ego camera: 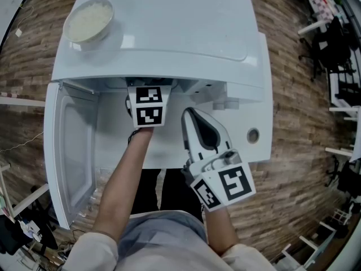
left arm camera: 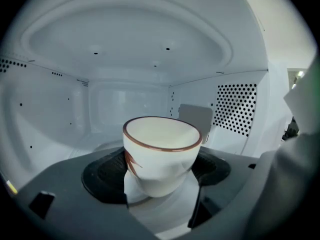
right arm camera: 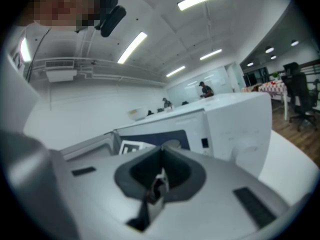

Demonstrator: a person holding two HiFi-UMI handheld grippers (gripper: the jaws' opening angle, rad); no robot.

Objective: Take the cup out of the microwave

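Head view: my left forearm (ego camera: 121, 185) runs straight into the open microwave (ego camera: 169, 33), its door (ego camera: 67, 151) standing open left of those jaws. Right gripper (right arm camera: 160, 159) hangs outside, jaws pressed together on nothing, control panel just beyond them. Left gripper (left arm camera: 162, 176) is inside the cavity, jaws pinching the cup (left arm camera: 161, 156) by its sides: upright, brown rim, cream inside. Above and left of those jaws, on the microwave's top, a bowl (ego camera: 89, 20) holds something pale.
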